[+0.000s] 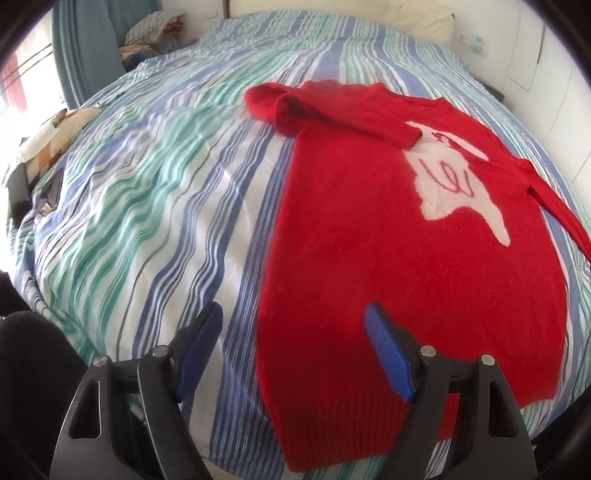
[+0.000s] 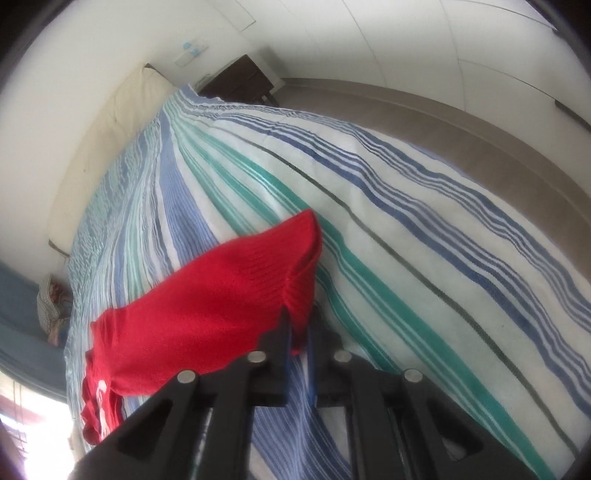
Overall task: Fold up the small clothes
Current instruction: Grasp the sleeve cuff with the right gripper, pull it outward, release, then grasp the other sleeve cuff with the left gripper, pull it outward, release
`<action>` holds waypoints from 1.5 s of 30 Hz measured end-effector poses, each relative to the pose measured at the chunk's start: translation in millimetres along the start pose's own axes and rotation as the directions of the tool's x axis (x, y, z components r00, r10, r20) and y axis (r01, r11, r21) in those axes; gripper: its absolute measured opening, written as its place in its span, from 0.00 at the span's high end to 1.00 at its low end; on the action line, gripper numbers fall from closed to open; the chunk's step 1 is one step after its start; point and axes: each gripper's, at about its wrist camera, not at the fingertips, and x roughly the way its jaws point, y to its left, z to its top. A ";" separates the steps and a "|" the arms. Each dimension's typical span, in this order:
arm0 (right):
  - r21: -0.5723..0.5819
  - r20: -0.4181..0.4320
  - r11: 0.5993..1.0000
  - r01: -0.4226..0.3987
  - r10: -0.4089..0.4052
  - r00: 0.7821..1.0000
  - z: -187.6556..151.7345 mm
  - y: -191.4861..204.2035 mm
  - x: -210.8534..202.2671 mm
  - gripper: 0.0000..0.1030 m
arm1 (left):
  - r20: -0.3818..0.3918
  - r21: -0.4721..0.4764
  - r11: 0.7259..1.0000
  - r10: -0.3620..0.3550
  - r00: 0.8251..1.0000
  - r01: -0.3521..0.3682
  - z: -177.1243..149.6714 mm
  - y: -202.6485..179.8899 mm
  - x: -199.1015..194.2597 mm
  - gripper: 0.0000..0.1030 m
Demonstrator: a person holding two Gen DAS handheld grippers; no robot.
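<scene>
A red knit sweater [image 1: 369, 240] with a white motif on its chest lies flat on the striped bedcover [image 1: 147, 203]. One sleeve [image 1: 351, 114] is folded across the upper chest. My left gripper [image 1: 295, 310] hovers open over the sweater's left edge near the ribbed hem, one fingertip [image 1: 373, 314] above the red knit and the other above the bedcover. In the right wrist view my right gripper [image 2: 299, 325] is shut on the other sleeve [image 2: 229, 295] near its ribbed cuff, which is lifted off the bedcover [image 2: 406, 240]. The sweater's body [image 2: 99, 398] shows at lower left.
A cream headboard cushion [image 1: 417, 18] runs along the far end of the bed. A pile of clothes [image 1: 155, 26] and a blue curtain [image 1: 81, 48] stand at the far left, a patterned pillow [image 1: 48, 136] at the left edge. A dark nightstand [image 2: 240, 83] sits beside the bed.
</scene>
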 end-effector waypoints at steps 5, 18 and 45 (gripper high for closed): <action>0.016 -0.017 1.000 -0.012 0.012 1.000 2.8 -7.7 -2.8 0.94 | 0.001 -0.003 1.000 -0.002 1.000 0.002 0.2 3.9 -6.4 0.21; -0.191 -0.016 0.981 -0.019 0.016 1.000 14.6 40.7 -21.8 0.83 | 0.055 0.009 0.999 -0.033 0.998 0.033 41.5 5.2 -37.7 0.20; -0.435 0.067 0.900 0.019 0.012 0.998 -138.6 67.8 -79.7 0.70 | -0.194 -0.047 0.945 -0.327 0.925 0.324 178.0 -76.4 137.8 0.28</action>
